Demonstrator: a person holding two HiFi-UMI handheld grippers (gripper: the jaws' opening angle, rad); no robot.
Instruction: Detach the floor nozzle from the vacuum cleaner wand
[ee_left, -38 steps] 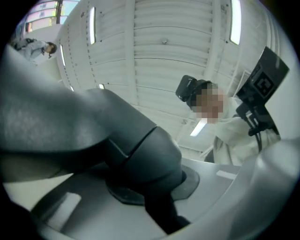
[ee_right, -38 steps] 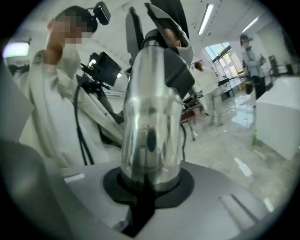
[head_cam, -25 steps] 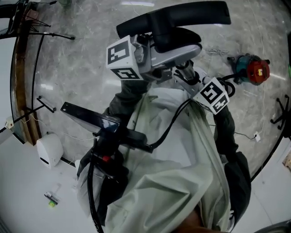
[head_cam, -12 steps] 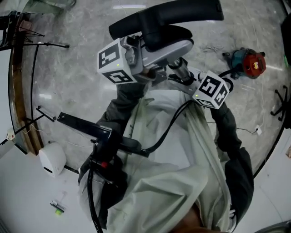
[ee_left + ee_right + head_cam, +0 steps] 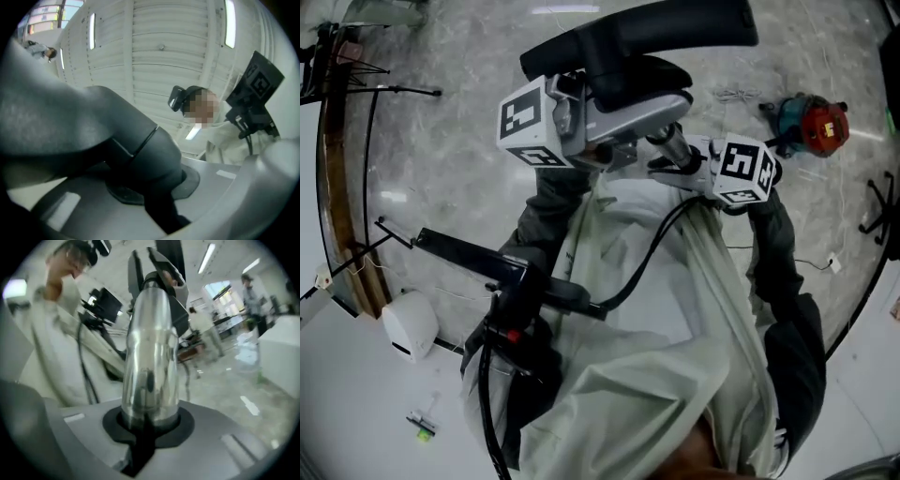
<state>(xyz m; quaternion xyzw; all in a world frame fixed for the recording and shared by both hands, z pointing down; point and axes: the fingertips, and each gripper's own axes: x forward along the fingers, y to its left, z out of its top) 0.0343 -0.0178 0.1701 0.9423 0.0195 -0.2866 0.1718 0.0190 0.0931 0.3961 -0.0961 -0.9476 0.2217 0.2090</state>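
My right gripper (image 5: 150, 425) is nearly closed, clamped on the chrome wand (image 5: 151, 348) at the low centre of its view. The wand is stiff, polished and likely slippery, so I'd squeeze firmly near the joint. My left gripper (image 5: 154, 197) pinches the floor nozzle (image 5: 642, 42) by its dark neck. The nozzle looks like rigid plastic, light but bulky. It sits at the upper centre of the head view, apparently not yet parted.

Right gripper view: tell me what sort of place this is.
Probably an open-plan office or lab: ceiling strip lights, desks in the background, and a polished stone floor.
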